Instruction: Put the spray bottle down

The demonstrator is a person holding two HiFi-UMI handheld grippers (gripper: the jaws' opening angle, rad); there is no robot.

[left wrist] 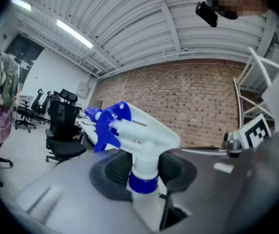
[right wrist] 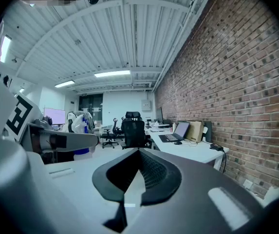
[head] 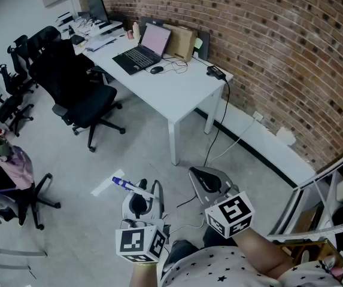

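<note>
The spray bottle [left wrist: 146,145] is white with a blue trigger and a blue collar. Its neck sits between the pads of my left gripper [left wrist: 144,174], which is shut on it, with the nozzle pointing left toward the chairs. In the head view the bottle's nozzle [head: 126,185] sticks out to the left of the left gripper [head: 140,201], held over the grey floor. My right gripper [head: 206,181] hovers beside it on the right. In the right gripper view its pads meet at the tip with nothing between them [right wrist: 139,172]. The bottle [right wrist: 82,122] shows there at the left.
A white desk [head: 177,91] with a laptop [head: 141,49] stands ahead along the brick wall [head: 291,52]. Black office chairs [head: 78,94] stand left of it. A cable [head: 216,142] hangs from the desk to the floor. A white shelf frame [head: 330,214] is at the right.
</note>
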